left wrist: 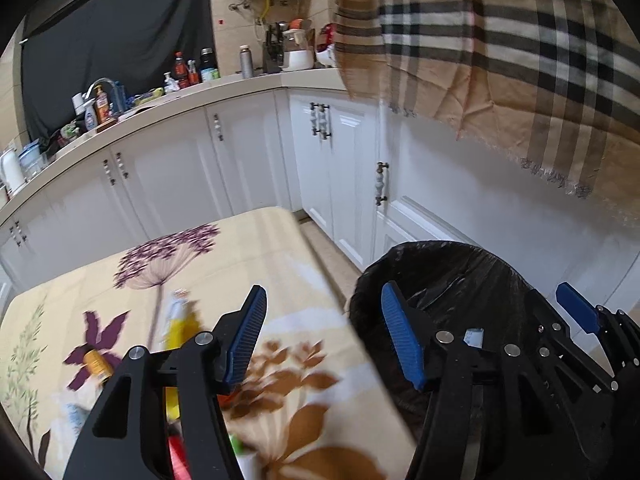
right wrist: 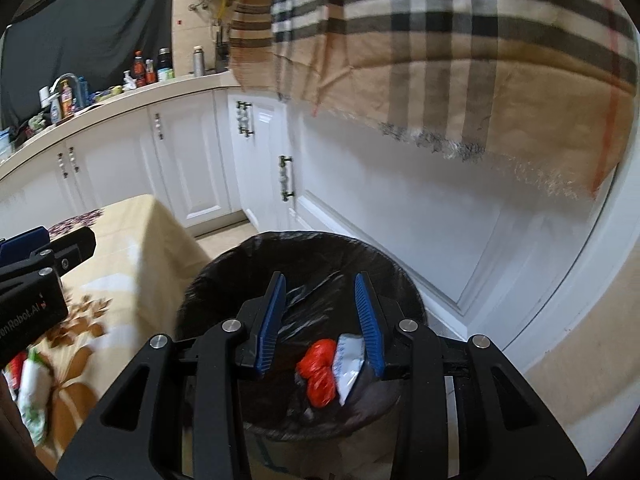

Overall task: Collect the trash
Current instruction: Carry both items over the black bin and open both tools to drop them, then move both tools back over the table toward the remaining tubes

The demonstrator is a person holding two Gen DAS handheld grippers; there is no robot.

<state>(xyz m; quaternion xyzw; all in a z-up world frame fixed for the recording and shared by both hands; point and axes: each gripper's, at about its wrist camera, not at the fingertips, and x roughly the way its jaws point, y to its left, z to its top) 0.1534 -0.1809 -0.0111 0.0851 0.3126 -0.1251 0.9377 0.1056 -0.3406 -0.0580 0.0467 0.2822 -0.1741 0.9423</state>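
- Right gripper [right wrist: 320, 324] nearest the lens, poised over the trash bin [right wrist: 224, 280]; blue pads parted, nothing between them, no contact with anything.
- Bin lined with a black bag [right wrist: 320, 248]. Down inside, seen through the gap between the jaws: a red crumpled wrapper [right wrist: 318, 372] touching a white-and-grey packet [right wrist: 350, 364].
- Left gripper [left wrist: 324, 332] straddles the table edge and the bin rim; jaws wide apart and empty. One pad hangs over the floral tablecloth [left wrist: 304, 400], the other over the bin's black liner.
- Trash on the cloth, all motion-blurred: a yellow-and-white packet [left wrist: 180, 320] beside the left gripper's left finger, an orange bottle-like item [left wrist: 96, 364] further left, a red item [left wrist: 176, 456] showing under the gripper body.
- Right wrist view also catches a white-green packet [right wrist: 34, 396] at the table's near left corner.
- Bin stands on the floor just beside the table, in front of white cabinets [right wrist: 192, 164].
- Plaid scarf [right wrist: 460, 40] hangs overhead.
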